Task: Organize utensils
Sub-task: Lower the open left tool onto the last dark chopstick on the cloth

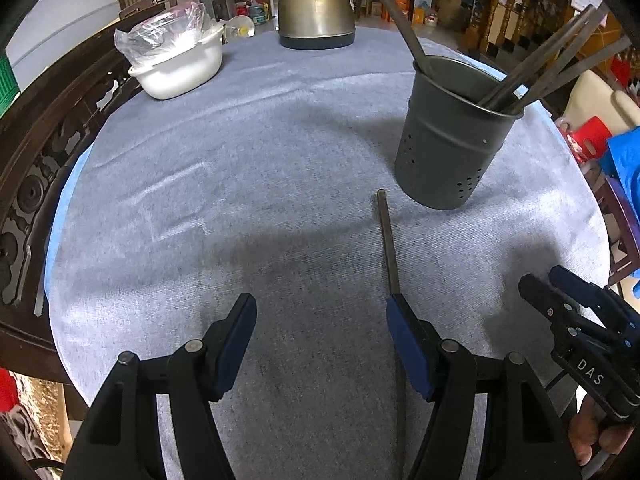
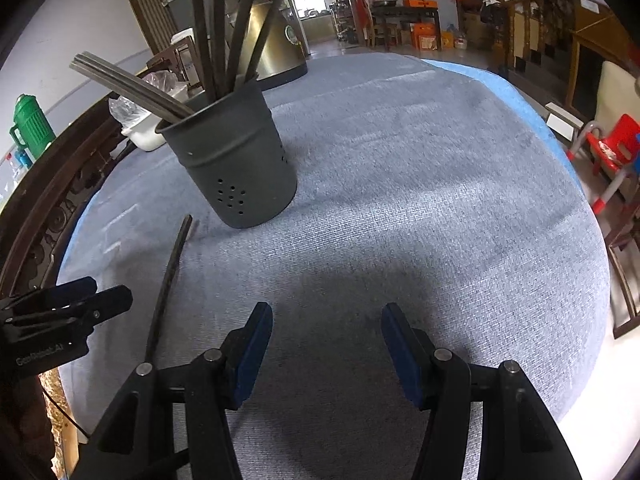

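Observation:
A dark grey perforated utensil holder [image 1: 452, 140] stands on the blue-grey tablecloth, holding several dark chopsticks [image 1: 552, 60]. It also shows in the right wrist view [image 2: 236, 160] with its chopsticks [image 2: 216, 28]. One loose dark chopstick [image 1: 388, 240] lies flat on the cloth in front of the holder, running under my left gripper's right finger; the right wrist view shows it too [image 2: 168, 280]. My left gripper [image 1: 320, 308] is open and empty above the cloth. My right gripper [image 2: 326, 316] is open and empty to the right of the chopstick.
A metal kettle [image 1: 316, 4] stands at the table's far edge. A white bowl with plastic wrap [image 1: 176, 56] sits at the far left. A carved wooden chair back [image 1: 40, 160] borders the left side. A red child's chair [image 2: 612, 148] stands beyond the right edge.

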`<action>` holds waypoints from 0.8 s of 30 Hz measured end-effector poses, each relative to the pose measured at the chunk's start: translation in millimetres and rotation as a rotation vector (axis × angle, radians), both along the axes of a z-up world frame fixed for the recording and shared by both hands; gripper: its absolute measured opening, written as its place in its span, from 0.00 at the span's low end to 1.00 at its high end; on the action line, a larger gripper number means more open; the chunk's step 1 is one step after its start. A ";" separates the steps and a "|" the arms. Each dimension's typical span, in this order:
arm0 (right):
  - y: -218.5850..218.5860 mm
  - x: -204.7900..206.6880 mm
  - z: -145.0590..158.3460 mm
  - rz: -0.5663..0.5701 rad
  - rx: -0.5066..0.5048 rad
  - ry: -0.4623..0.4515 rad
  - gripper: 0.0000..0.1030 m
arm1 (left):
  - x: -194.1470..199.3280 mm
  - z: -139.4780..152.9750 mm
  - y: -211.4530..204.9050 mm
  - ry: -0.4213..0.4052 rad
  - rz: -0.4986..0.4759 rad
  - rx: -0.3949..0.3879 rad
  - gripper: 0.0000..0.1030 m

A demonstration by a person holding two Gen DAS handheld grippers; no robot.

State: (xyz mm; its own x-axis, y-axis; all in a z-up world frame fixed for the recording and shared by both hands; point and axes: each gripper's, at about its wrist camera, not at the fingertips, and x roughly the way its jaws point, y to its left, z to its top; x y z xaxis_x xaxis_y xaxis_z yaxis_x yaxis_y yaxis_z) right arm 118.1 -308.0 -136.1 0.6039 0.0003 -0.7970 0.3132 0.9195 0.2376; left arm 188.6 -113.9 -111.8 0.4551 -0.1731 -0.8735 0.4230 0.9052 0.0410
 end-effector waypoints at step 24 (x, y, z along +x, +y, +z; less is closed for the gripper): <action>-1.5 11.6 -3.3 -0.027 -0.189 0.077 0.57 | 17.0 -9.1 -22.6 0.014 -0.040 0.014 0.66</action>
State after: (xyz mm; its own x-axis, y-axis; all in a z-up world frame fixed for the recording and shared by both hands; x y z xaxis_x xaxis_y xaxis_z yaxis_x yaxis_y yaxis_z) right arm 129.7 -309.5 -139.4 0.5386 -0.1690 -0.8254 0.3489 0.9365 0.0359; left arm 205.6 -136.5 -120.9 0.4357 -0.1788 -0.8822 0.4598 0.8868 0.0474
